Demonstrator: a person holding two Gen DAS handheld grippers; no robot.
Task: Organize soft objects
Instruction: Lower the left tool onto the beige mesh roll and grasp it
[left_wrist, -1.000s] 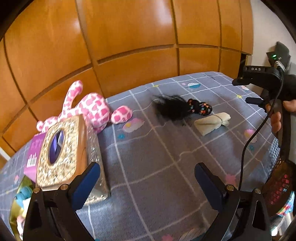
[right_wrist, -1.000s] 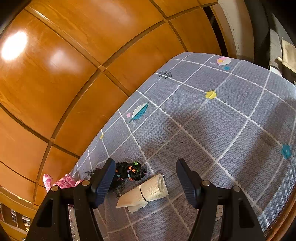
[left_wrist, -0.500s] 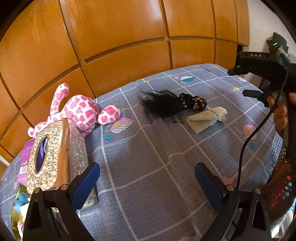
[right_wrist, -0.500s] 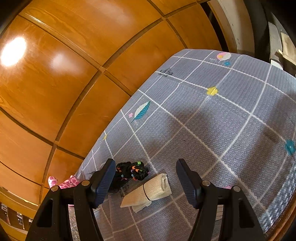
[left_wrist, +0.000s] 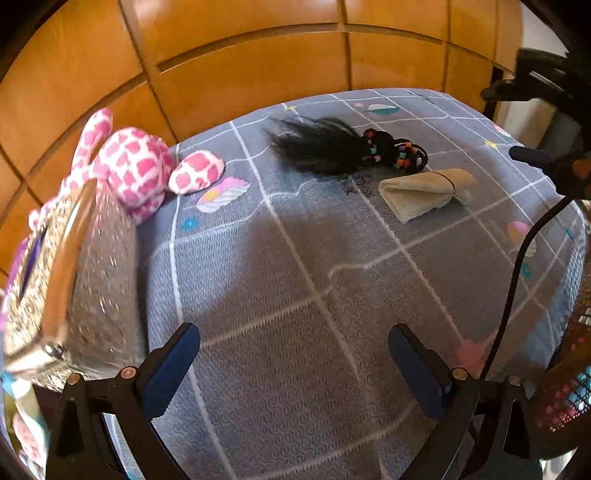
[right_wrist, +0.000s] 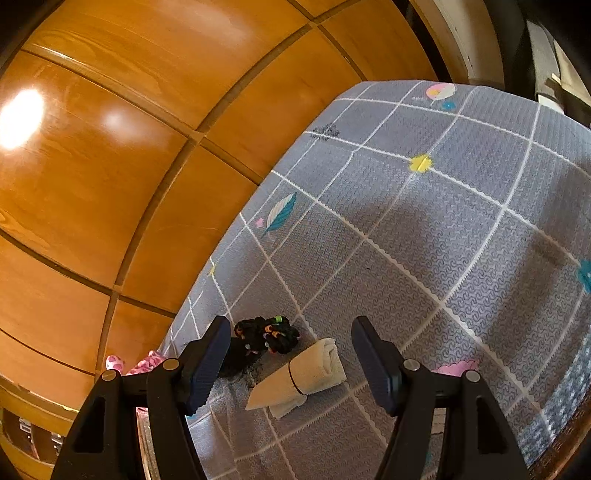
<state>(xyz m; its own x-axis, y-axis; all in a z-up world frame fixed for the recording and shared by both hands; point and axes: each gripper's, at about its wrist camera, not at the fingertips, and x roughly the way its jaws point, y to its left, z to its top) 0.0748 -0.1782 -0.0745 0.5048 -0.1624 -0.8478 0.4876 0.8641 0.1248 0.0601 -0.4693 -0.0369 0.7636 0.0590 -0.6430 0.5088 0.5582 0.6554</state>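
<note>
- Right gripper (right_wrist: 286, 363), jaws wide and empty, hangs above the rolled cloth (right_wrist: 308, 373): best taken across the banded middle
- Left gripper (left_wrist: 293, 363), jaws wide, holds nothing over the mat (left_wrist: 295, 295)

My left view smears the glittery box (left_wrist: 85, 288) at the bed's left edge, and the frame crops it. It covers part of the pink toy (left_wrist: 136, 170). In my right view my own finger hides most of that toy and the black hair (right_wrist: 236, 360). My right gripper (left_wrist: 532, 122) sits cropped and blurred at the frame's right.
</note>
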